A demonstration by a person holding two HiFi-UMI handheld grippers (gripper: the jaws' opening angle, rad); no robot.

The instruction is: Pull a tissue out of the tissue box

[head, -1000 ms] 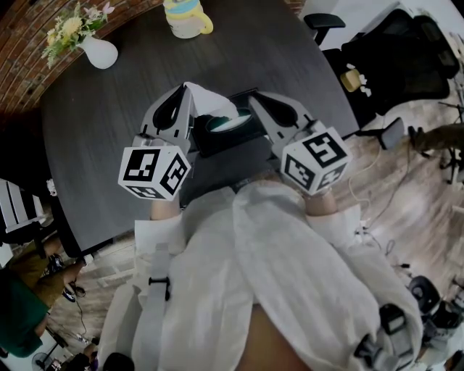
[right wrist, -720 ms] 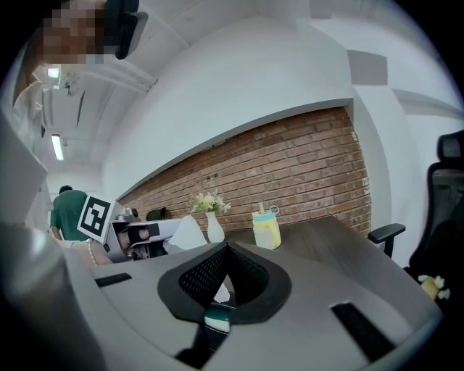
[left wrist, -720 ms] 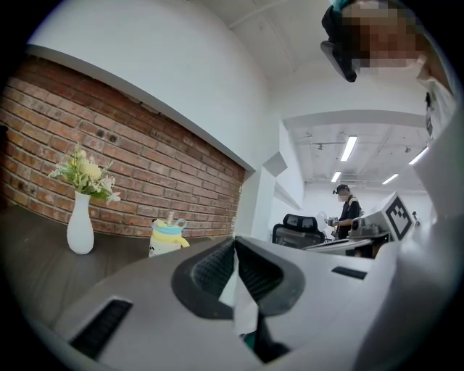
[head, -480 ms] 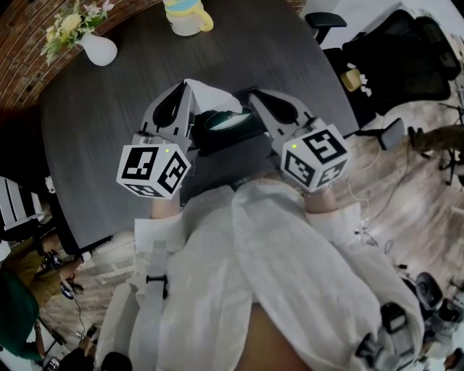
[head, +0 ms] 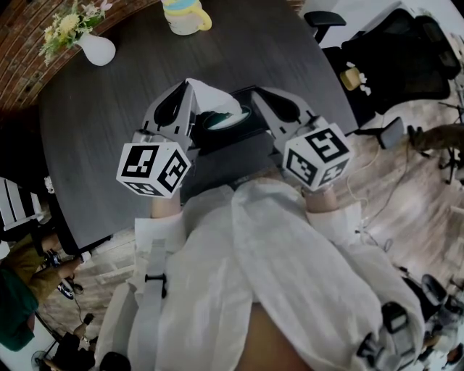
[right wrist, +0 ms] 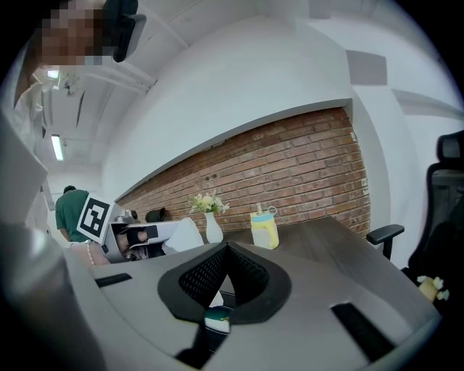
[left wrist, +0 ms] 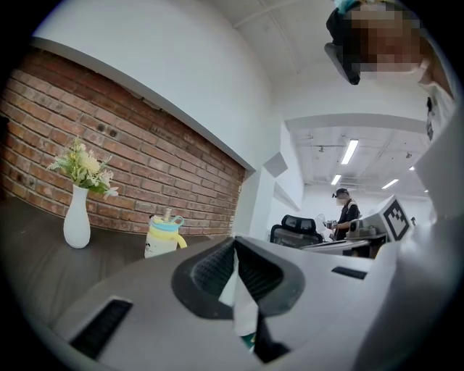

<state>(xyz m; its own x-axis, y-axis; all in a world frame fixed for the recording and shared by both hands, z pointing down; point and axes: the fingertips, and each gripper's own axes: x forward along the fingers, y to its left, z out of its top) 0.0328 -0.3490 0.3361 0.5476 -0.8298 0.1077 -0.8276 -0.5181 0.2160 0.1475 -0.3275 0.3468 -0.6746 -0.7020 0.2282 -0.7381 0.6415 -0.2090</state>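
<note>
A black tissue box [head: 233, 139] with an oval opening lies on the dark table [head: 109, 130], between my two grippers. My left gripper [head: 187, 86] is shut on a white tissue [head: 212, 97] that rises from the box's opening. In the left gripper view, the tissue [left wrist: 243, 307] hangs pinched between the closed jaws of the left gripper [left wrist: 233, 245]. My right gripper [head: 254, 95] is shut with nothing in it, just right of the opening. The right gripper view shows the right gripper [right wrist: 226, 248] above the box's opening [right wrist: 216, 319], with the left gripper [right wrist: 138, 239] and its tissue [right wrist: 185, 235] to the left.
A white vase of flowers [head: 98, 51] stands at the table's far left, and a yellow lidded cup [head: 185, 17] at the far edge. A black office chair [head: 406, 51] is off to the right. The table's near edge lies just under my hands.
</note>
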